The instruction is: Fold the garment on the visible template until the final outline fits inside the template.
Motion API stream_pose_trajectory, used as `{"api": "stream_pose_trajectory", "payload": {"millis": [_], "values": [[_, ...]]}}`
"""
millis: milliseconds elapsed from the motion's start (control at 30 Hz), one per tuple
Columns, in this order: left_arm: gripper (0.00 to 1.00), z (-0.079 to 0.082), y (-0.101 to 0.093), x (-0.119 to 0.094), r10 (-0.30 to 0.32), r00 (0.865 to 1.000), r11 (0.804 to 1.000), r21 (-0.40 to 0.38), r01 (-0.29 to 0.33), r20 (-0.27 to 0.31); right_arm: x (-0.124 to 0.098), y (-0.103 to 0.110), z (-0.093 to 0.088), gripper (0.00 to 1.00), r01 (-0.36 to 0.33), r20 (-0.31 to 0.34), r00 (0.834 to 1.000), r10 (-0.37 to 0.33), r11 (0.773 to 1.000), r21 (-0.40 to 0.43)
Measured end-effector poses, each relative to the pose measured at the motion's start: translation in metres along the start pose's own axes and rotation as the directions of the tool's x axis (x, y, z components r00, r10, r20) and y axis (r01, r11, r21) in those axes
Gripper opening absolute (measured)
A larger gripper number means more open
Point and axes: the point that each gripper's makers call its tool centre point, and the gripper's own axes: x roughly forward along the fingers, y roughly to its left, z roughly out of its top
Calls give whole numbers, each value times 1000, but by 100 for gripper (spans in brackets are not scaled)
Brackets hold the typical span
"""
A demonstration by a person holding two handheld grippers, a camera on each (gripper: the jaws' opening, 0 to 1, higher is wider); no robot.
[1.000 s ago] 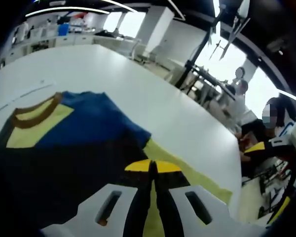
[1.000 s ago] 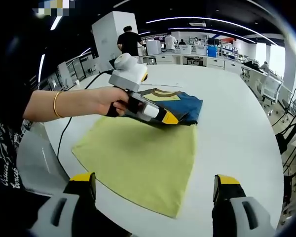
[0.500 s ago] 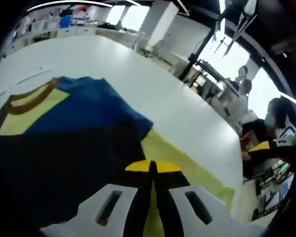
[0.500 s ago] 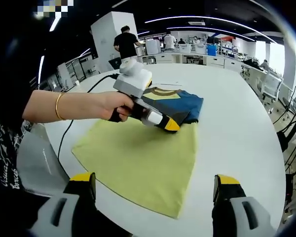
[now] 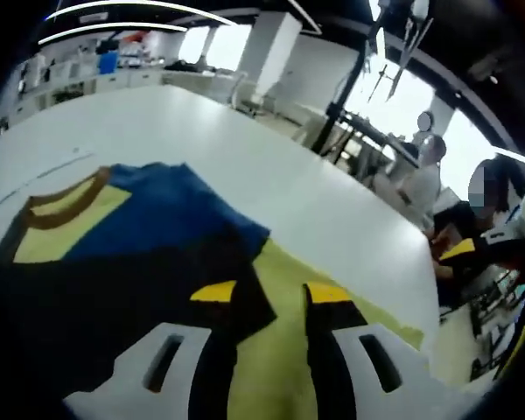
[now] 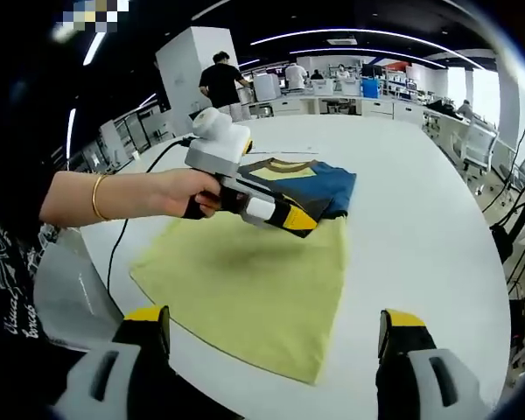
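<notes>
The folded garment (image 6: 308, 185) is blue and dark navy with a yellow chest panel and a brown collar (image 5: 63, 199). It lies at the far end of the yellow-green template sheet (image 6: 245, 280), overlapping that edge. My left gripper (image 5: 269, 293) is open, its yellow-tipped jaws astride the garment's dark corner (image 5: 245, 297) where it meets the template (image 5: 284, 350). In the right gripper view a hand holds the left gripper (image 6: 299, 221) low over that same corner. My right gripper (image 6: 276, 319) stands wide open at the template's near side, with nothing between its jaws.
The white table (image 6: 420, 227) spreads wide around the sheet, its rim curving near on the right. A black cable (image 6: 136, 201) trails off the left gripper across the table. People (image 6: 219, 79) and benches are beyond the far edge; a seated person (image 5: 486, 219) is beside the table.
The left gripper's jaws, shut before, have opened over the garment's dark corner. The right gripper has stayed where it was, still open.
</notes>
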Motion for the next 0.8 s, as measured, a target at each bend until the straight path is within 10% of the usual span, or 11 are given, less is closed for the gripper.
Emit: {"api": "stream_pose_trajectory", "payload": {"millis": [800], "values": [[93,2,42,-94,165,984,983,67,-169,61,10,0,6,100,-29,-1,1000,29,999,-25]]}}
